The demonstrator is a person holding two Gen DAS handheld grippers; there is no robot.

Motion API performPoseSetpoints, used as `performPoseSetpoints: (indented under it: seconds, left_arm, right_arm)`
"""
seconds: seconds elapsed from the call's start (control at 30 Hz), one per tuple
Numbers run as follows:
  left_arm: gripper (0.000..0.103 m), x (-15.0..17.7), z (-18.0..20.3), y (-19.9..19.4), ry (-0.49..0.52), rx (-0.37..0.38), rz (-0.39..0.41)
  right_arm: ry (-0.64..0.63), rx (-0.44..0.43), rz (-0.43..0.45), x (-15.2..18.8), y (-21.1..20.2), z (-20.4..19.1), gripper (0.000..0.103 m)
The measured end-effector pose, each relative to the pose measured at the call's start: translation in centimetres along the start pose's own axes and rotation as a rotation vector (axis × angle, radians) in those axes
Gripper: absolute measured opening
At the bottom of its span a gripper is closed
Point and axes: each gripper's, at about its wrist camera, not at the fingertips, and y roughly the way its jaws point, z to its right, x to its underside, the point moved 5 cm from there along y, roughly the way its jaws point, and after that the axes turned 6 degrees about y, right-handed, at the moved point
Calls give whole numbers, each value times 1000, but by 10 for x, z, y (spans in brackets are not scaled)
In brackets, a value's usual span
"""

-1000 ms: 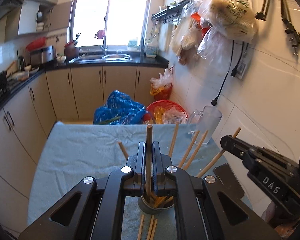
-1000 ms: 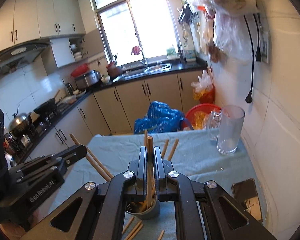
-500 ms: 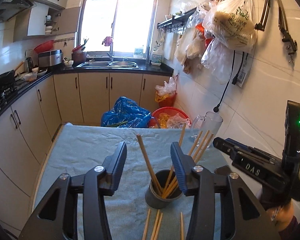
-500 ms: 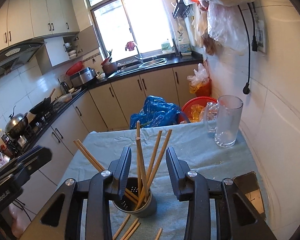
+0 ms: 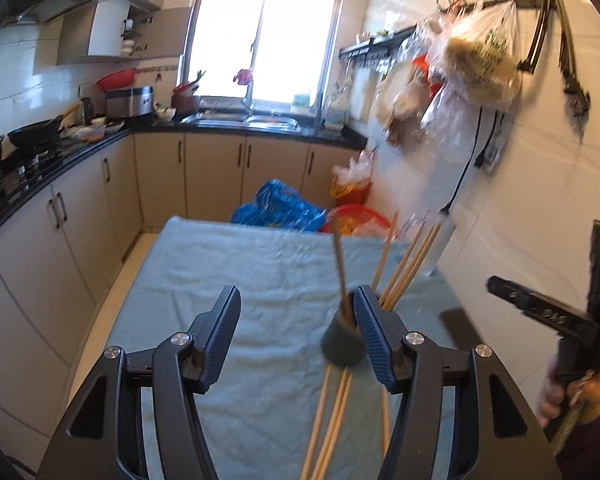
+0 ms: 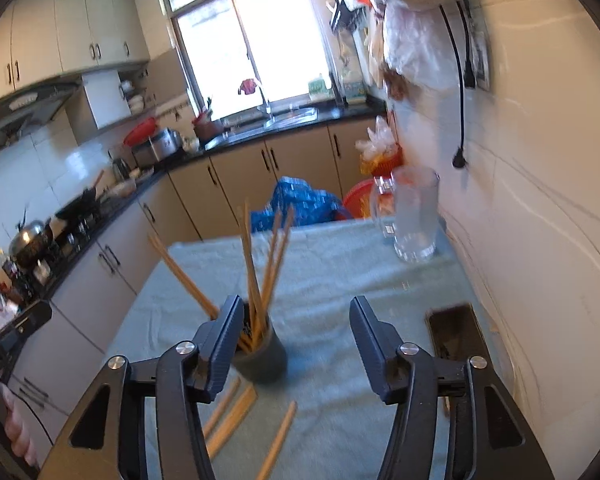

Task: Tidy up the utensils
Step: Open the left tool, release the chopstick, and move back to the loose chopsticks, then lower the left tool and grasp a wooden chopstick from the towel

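A dark grey cup [image 5: 342, 346] stands on the light blue towel [image 5: 260, 280] and holds several wooden chopsticks [image 5: 404, 262]; it also shows in the right wrist view [image 6: 262, 358] with its chopsticks [image 6: 260, 264]. Loose chopsticks [image 5: 332, 420] lie on the towel in front of the cup, also seen in the right wrist view [image 6: 236, 412]. My left gripper [image 5: 296, 336] is open and empty, the cup just inside its right finger. My right gripper [image 6: 296, 344] is open and empty, the cup by its left finger. The right gripper's body [image 5: 556, 320] shows at the right of the left wrist view.
A clear glass pitcher [image 6: 414, 216] stands at the towel's far right by the tiled wall. A dark phone [image 6: 456, 334] lies on the towel at the right. Kitchen cabinets [image 5: 80, 220] run along the left. Blue bag [image 5: 280, 206] and red basket [image 5: 360, 216] sit beyond the table.
Both grippers were shut on a chopstick over the cup a second ago. They opened, left the chopsticks in the cup, pulled back and have opened wider.
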Motion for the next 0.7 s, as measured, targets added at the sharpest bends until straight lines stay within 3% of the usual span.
performPoseSetpoints:
  seconds: [0.3,0.43,0.57,0.63,0.7]
  left_arm:
    - [58,72,-5,34,30,-22,-199]
    - [58,114,-4,57,51,7,-295]
    - [58,142,2,82,68,48,-385]
    - [56,153,7,93,78,69,-422]
    - [47,159,13,103,86,88,-448]
  right_arm:
    - [-139,45,-228,73,4,18,66]
    - [-215,77,-320,103,13,25,68]
    - [-215,87,-393,130,26,34,68]
    - [-199,81,-420,140,34,35,68]
    - [-178,65,-446,149,45,33,68]
